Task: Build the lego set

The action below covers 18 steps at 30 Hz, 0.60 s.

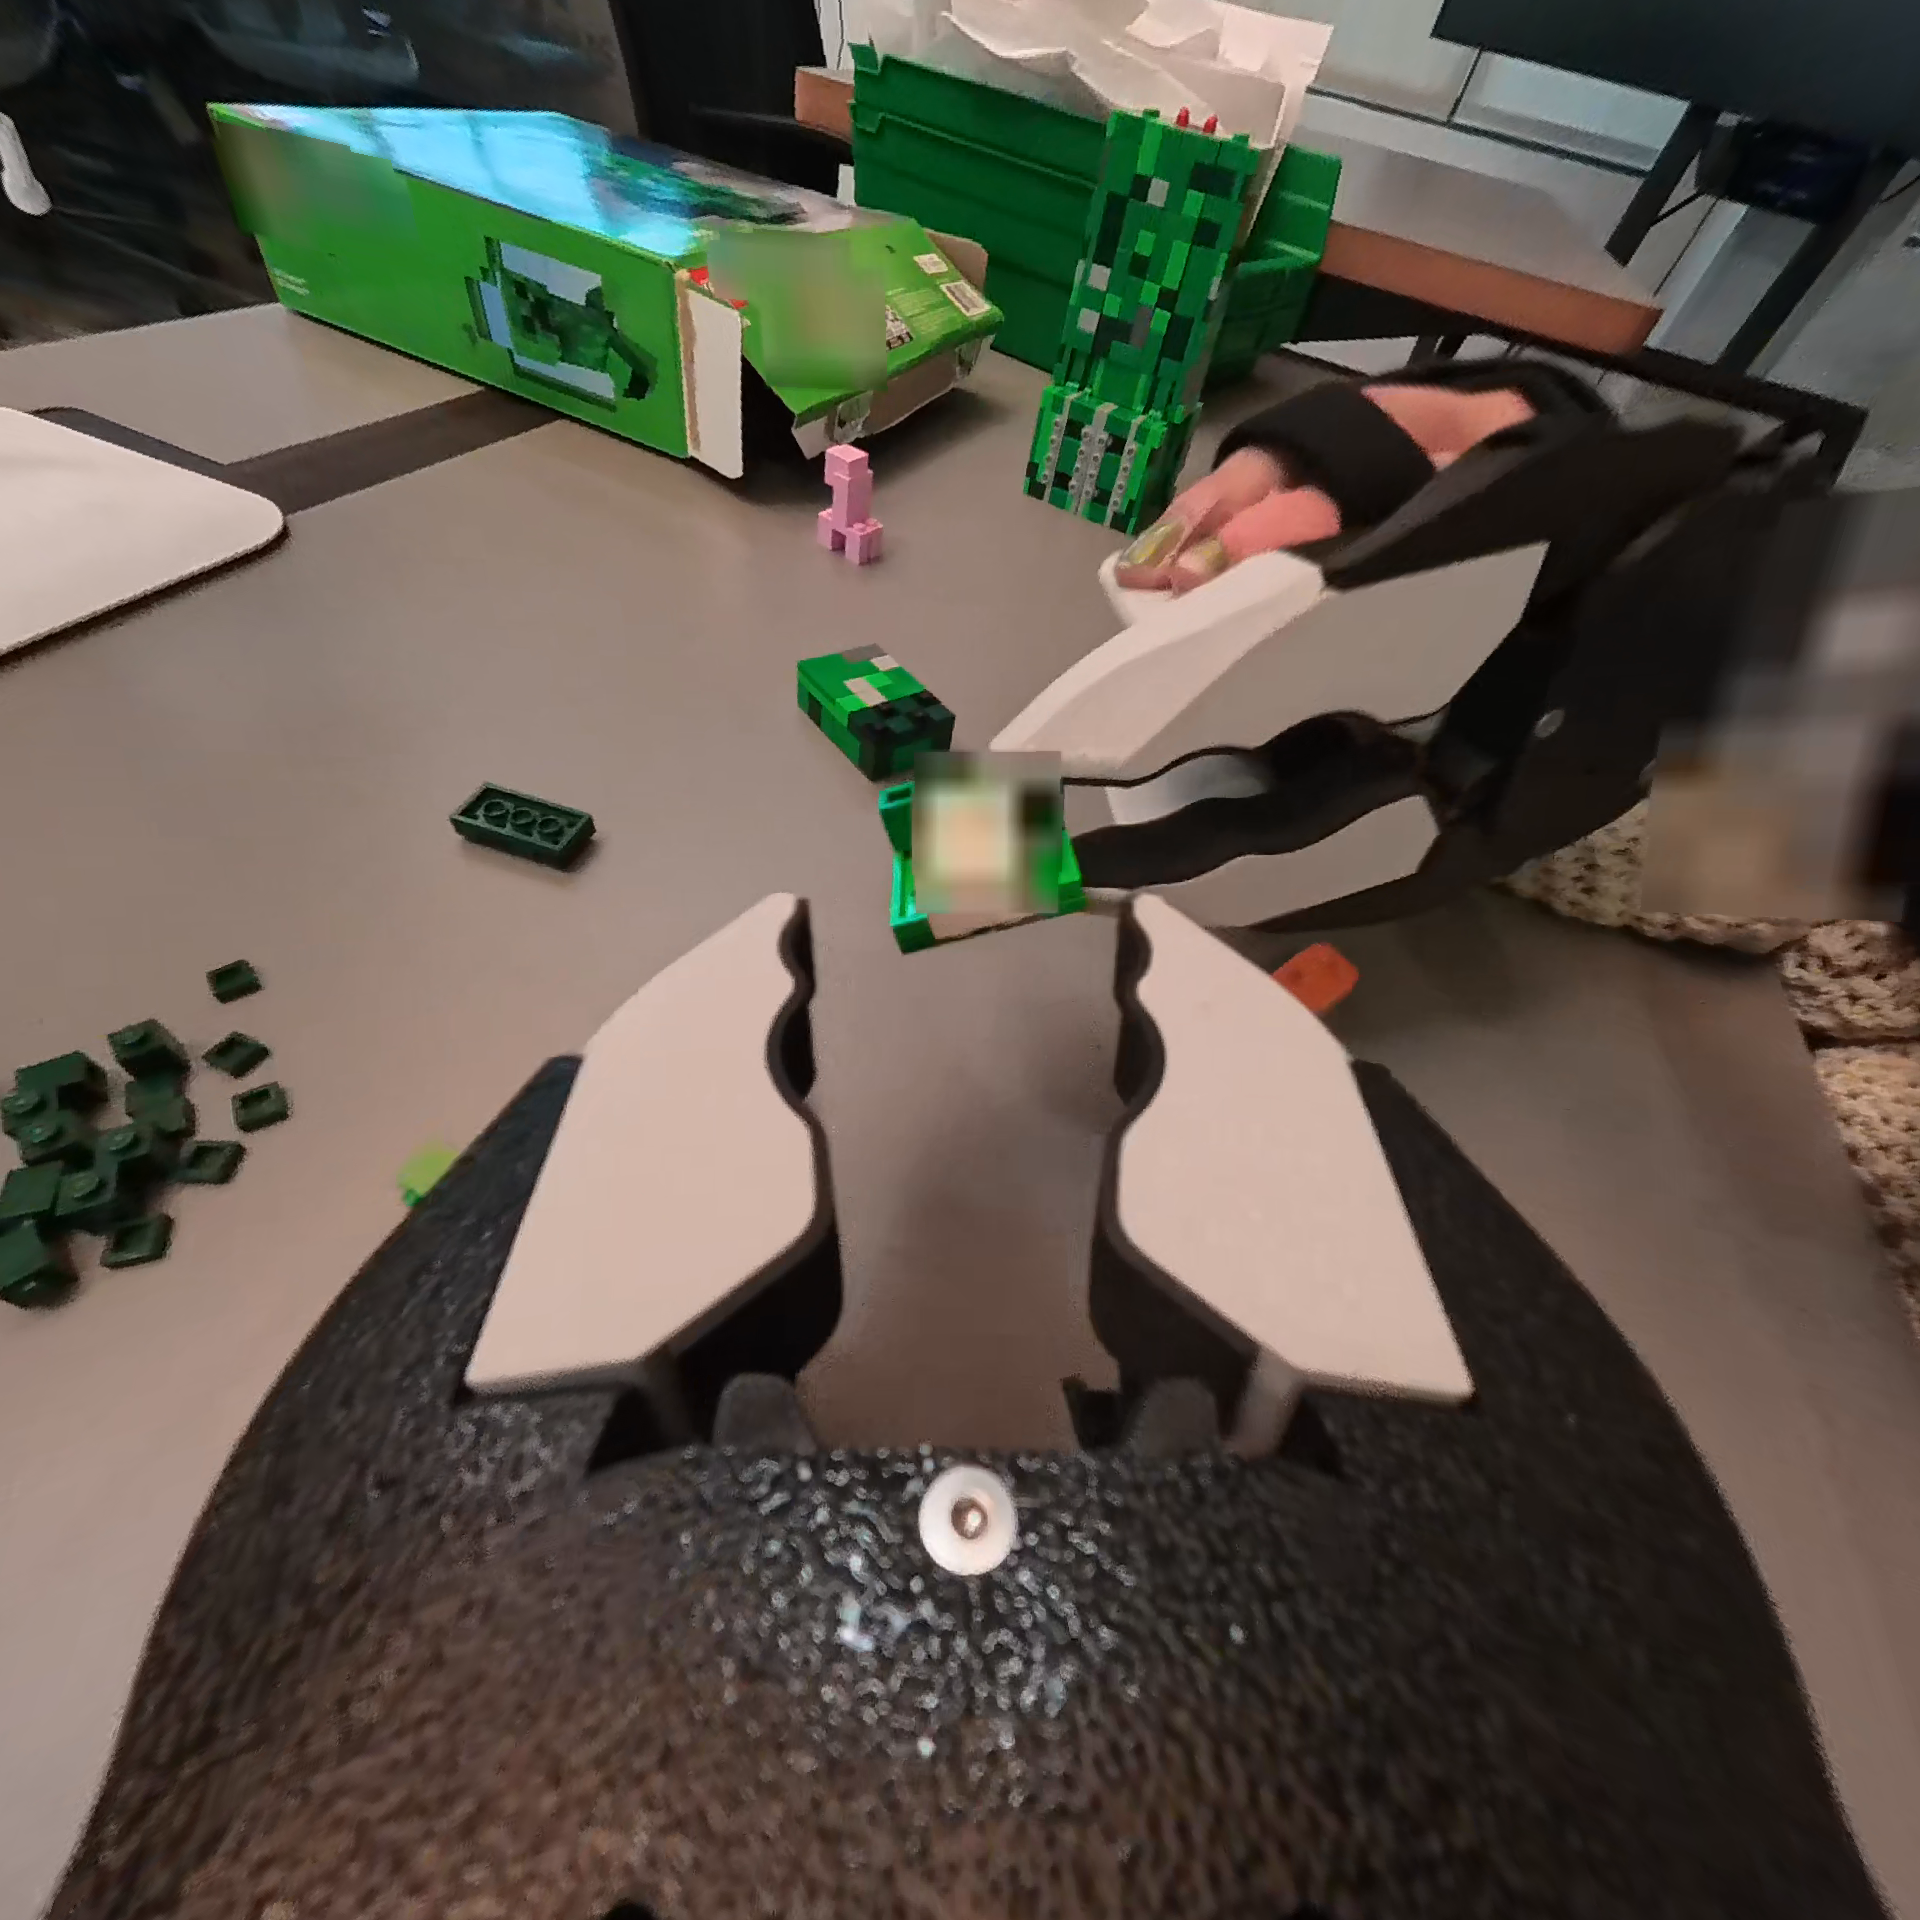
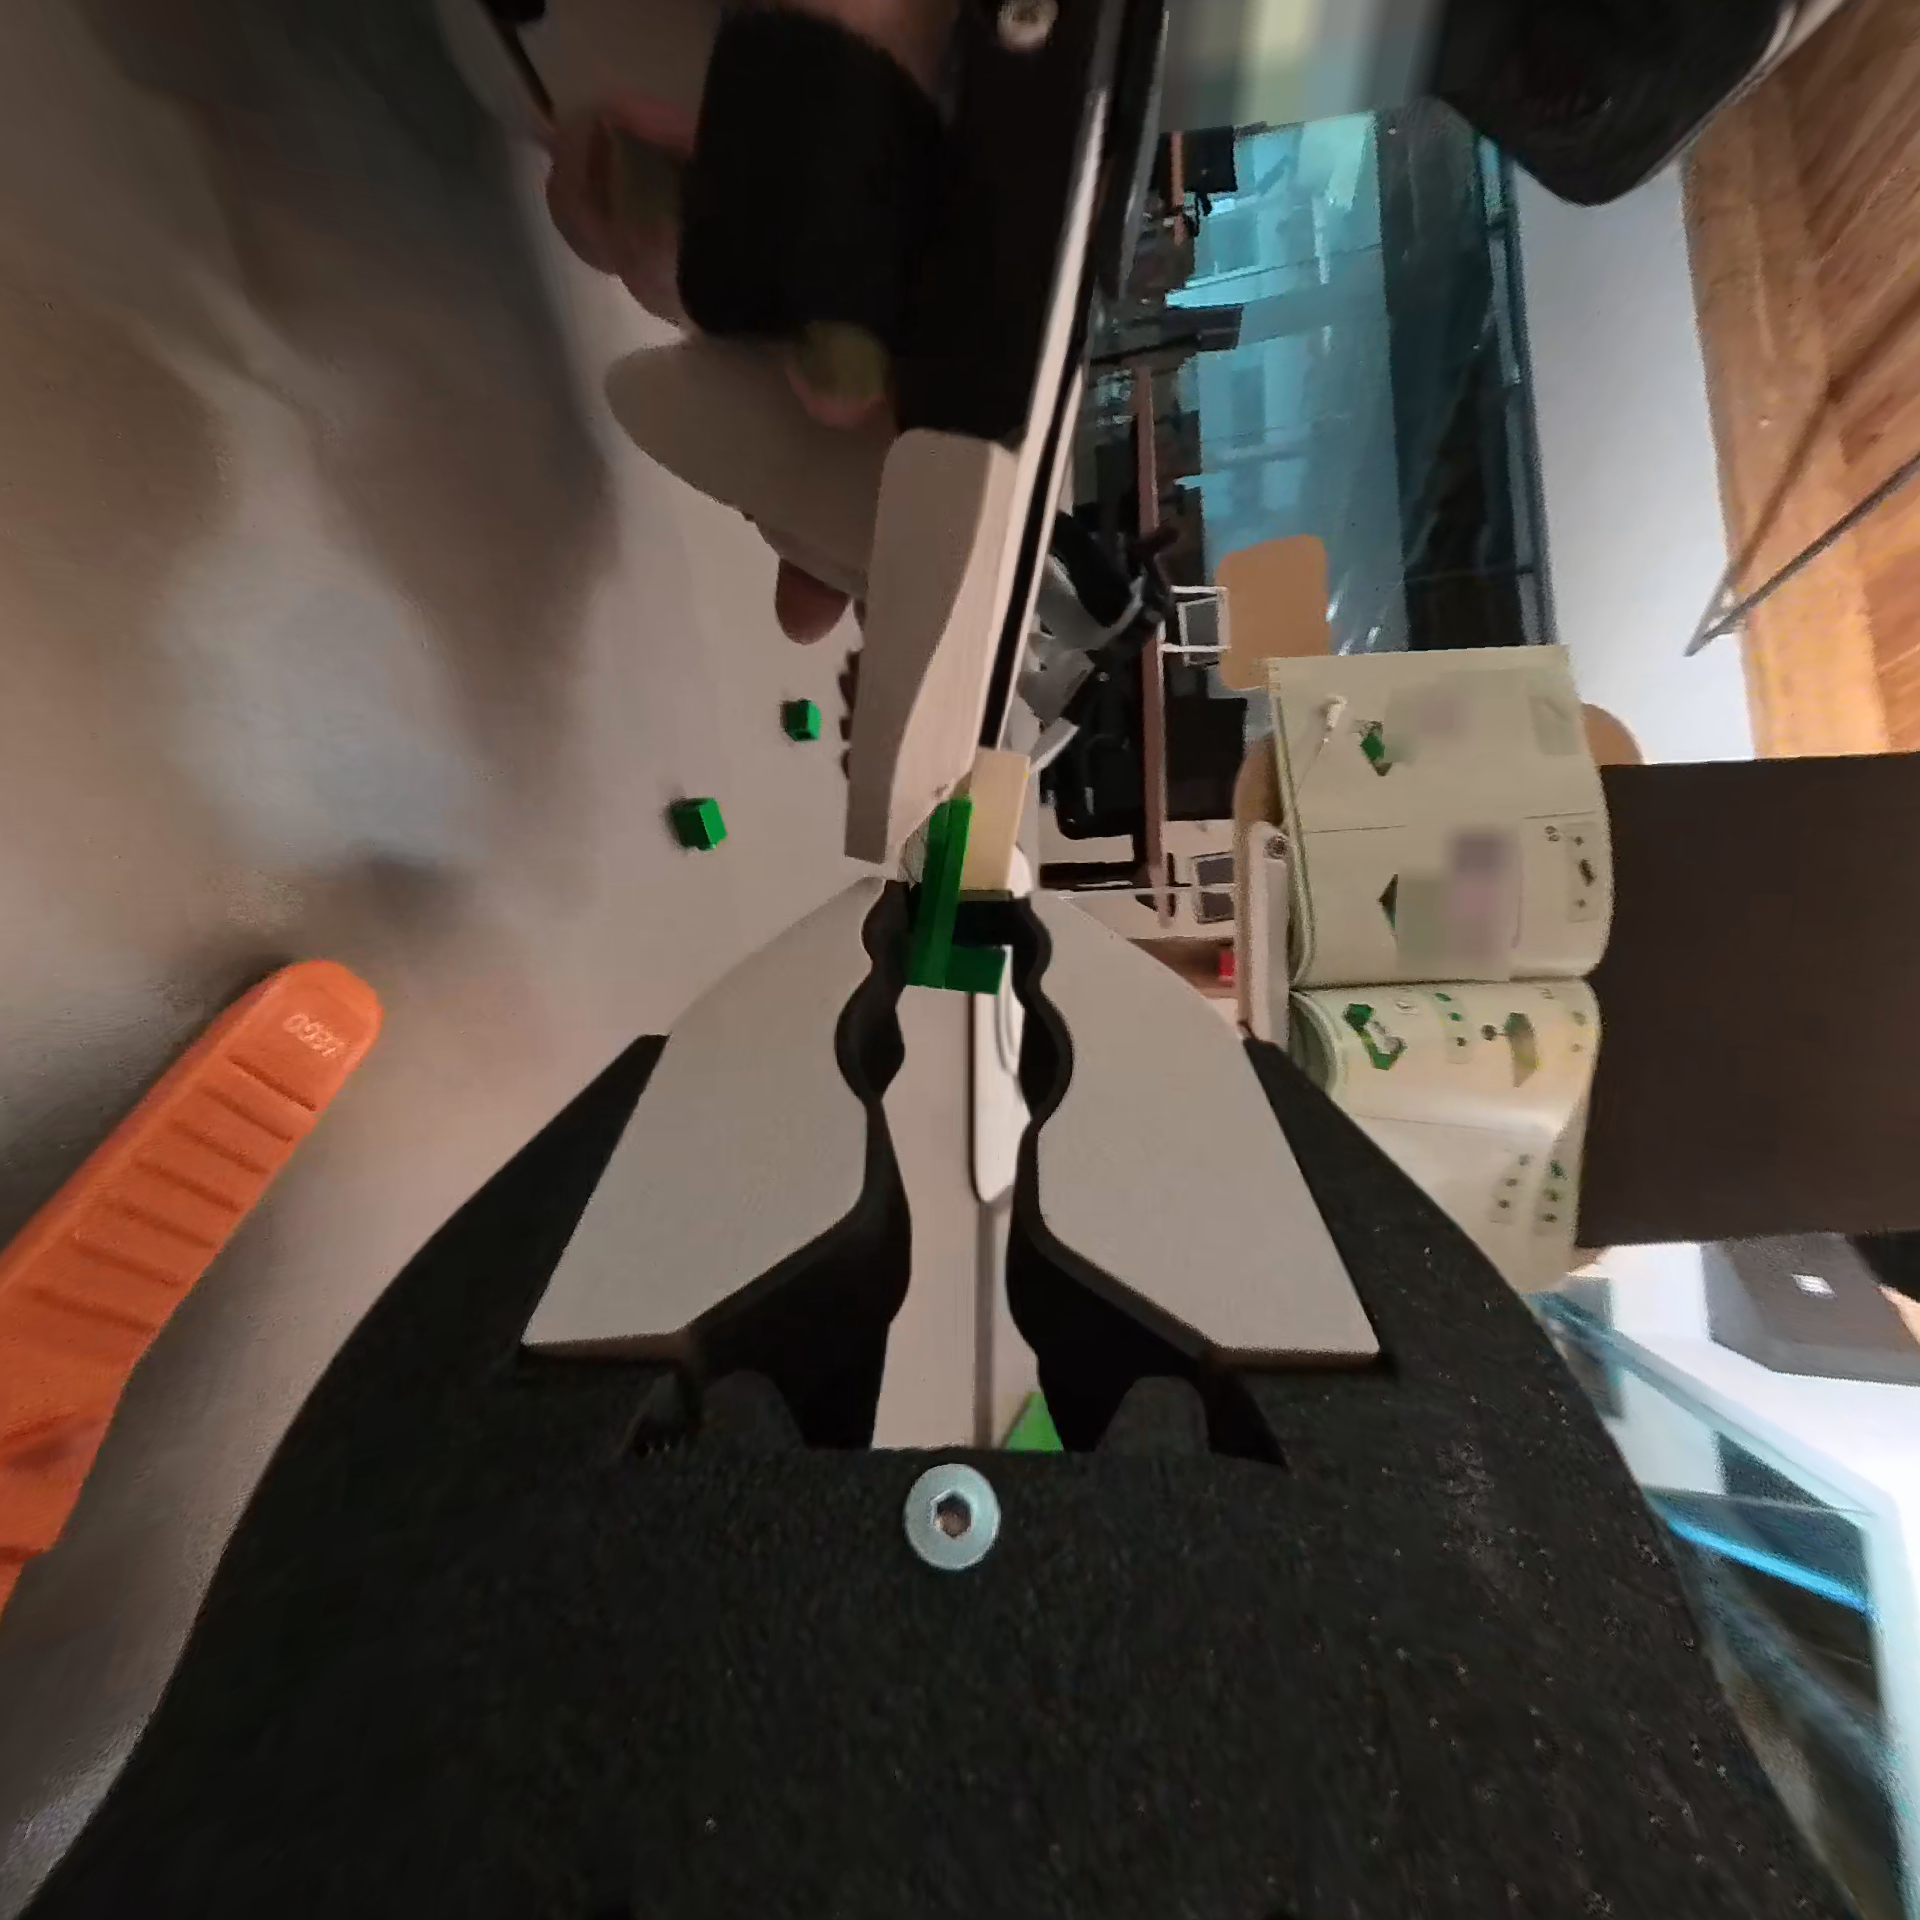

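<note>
Left wrist view: the left gripper hangs over the grey bench with its jaws spread wide and nothing between them. Just ahead of its tips, the right gripper reaches in from the right, clamped on a small bright green assembly held clear of the bench; part of that assembly is hidden by a mosaic patch. Loose parts lie around: a dark green plate and a heap of small dark green pieces to the left, a green-and-black sub-build beyond, a pink figure, a tall green tower model and the opened set box at the back. Right wrist view: this camera is rolled onto its side. The right gripper pinches the assembly at the very tips of its fingers, with a green plate standing on edge and a short foot jutting sideways. The left gripper's finger lies right against the same piece. An orange brick separator rests on the bench nearby. Judged risks: because the hold is by the fingertips only, a sideways push from the left gripper could twist the plate out of the grasp or split the assembly at its joint; a dropped part could scatter among the loose pieces.
</note>
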Tool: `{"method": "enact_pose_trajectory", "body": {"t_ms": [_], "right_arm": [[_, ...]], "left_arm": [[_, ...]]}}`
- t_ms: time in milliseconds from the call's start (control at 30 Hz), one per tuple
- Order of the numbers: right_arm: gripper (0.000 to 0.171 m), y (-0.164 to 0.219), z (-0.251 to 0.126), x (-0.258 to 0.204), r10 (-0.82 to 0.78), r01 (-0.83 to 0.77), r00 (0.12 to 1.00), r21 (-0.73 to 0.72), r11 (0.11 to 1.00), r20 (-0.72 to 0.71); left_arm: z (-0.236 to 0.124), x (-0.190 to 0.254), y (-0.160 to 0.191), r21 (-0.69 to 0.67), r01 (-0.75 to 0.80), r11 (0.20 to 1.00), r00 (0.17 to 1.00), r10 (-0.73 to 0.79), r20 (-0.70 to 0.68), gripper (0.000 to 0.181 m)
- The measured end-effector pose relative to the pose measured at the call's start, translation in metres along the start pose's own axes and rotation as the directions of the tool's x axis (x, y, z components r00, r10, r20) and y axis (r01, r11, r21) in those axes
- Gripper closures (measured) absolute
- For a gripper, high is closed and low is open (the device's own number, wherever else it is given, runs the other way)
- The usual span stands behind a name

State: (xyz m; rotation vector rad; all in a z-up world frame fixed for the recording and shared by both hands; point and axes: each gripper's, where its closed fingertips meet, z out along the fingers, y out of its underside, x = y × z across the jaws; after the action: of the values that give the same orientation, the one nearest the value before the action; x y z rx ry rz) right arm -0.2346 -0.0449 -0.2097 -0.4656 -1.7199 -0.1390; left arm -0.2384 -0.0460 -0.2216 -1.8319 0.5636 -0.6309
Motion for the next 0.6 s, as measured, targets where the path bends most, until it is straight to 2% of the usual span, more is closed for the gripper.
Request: {"method": "enact_pose_trajectory", "body": {"t_ms": [100,333,600], "right_arm": [[0.153,0.0021,0.0018,0.0021,-0.059,0.058,0.997,-0.023,0.998,-0.042],[0.153,-0.0054,0.0019,0.0031,-0.106,0.106,0.992,-0.002,0.994,-0.074],[0.153,-0.0047,0.0043,0.0,-0.173,0.171,0.982,-0.022,0.985,-0.075]], "left_arm": [[-0.0013,-0.0014,-0.0039,0.02,0.014,1.0,1.0,-0.014,0.004,0.121],[-0.0011,0.002,-0.0058,0.037,-0.008,0.999,1.0,0.008,-0.003,0.137],[0.0003,0.0015,-0.0009,0.007,-0.025,1.0,1.0,0.025,0.006,0.145]]}}
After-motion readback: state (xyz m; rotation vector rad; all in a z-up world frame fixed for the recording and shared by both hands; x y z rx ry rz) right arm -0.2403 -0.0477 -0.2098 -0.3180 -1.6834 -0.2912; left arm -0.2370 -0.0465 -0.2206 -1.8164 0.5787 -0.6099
